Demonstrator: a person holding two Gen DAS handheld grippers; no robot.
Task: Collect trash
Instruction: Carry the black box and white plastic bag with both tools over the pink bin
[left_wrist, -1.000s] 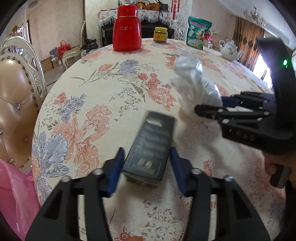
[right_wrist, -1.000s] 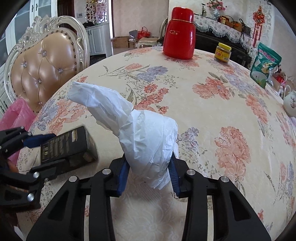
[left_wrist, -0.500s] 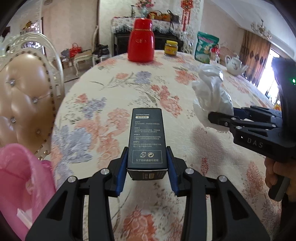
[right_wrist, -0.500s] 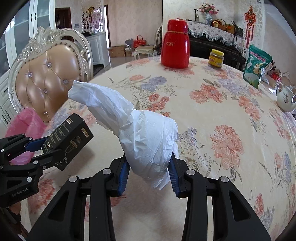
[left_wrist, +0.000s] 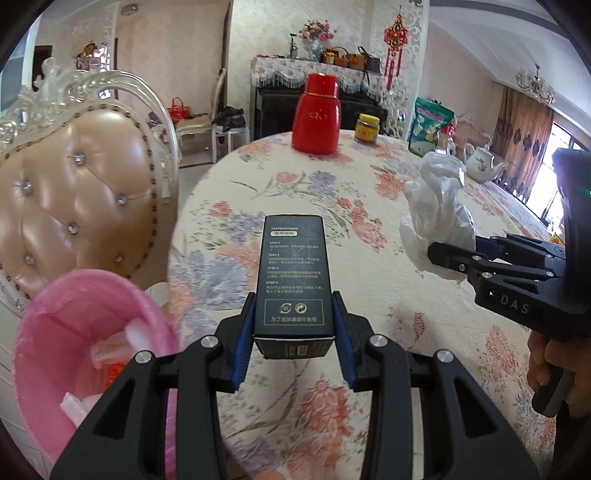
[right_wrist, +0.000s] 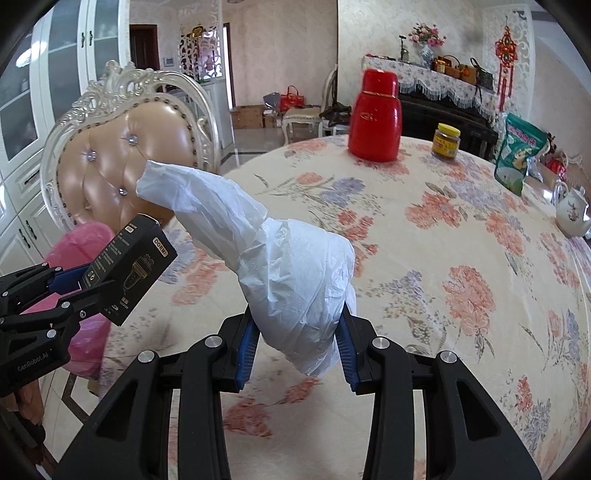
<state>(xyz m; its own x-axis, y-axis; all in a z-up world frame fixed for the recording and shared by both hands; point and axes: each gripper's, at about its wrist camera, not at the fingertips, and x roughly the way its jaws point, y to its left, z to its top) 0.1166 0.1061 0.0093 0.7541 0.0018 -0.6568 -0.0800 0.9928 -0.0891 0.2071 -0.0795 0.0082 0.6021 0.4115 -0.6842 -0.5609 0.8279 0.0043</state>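
My left gripper (left_wrist: 294, 338) is shut on a black cardboard box (left_wrist: 293, 284) with white printed instructions, held in the air above the table's near edge. The box also shows in the right wrist view (right_wrist: 129, 267). My right gripper (right_wrist: 297, 341) is shut on a crumpled white plastic bag (right_wrist: 291, 273), lifted off the table; the bag shows at the right of the left wrist view (left_wrist: 437, 221). A pink-lined trash bin (left_wrist: 77, 354) holding some rubbish stands low at the left, beside the table, below and left of the box.
A round table with a floral cloth (left_wrist: 332, 192) carries a red thermos (left_wrist: 316, 114), a yellow-lidded jar (left_wrist: 366, 128), a green snack bag (left_wrist: 430, 127) and a white teapot (left_wrist: 480, 164) at its far side. A tufted chair (left_wrist: 77, 192) stands left of the table.
Both grippers have lifted their loads off the table and pulled back. The left one has drawn back toward the table's edge, and the pink bin has come into fuller view.
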